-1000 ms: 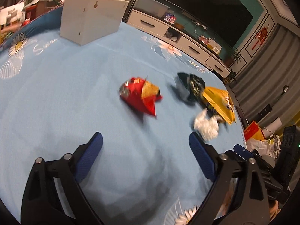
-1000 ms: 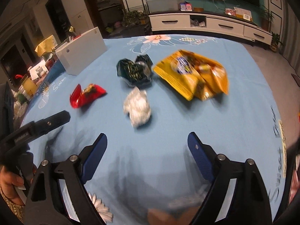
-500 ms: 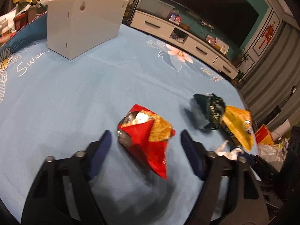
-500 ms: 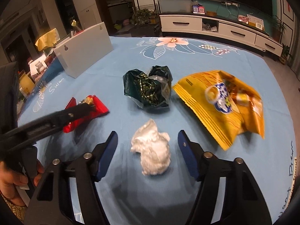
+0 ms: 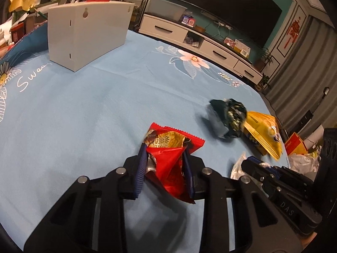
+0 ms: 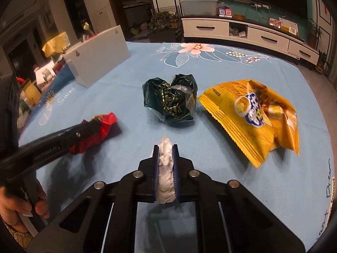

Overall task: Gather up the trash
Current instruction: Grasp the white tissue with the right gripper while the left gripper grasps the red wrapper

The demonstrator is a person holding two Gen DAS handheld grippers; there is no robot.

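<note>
My left gripper is shut on a crumpled red snack wrapper on the blue tablecloth; it also shows in the right wrist view. My right gripper is shut on a crumpled white paper wad. A dark green crumpled bag and a yellow chip bag lie ahead on the cloth. In the left wrist view the green bag and the yellow bag lie to the right.
A white box stands at the far left of the table; it also shows in the right wrist view. The blue flowered tablecloth covers the table. A TV cabinet stands beyond the far edge.
Both grippers moved forward and down, then closed: the left on the red wrapper, the right on the white paper wad.
</note>
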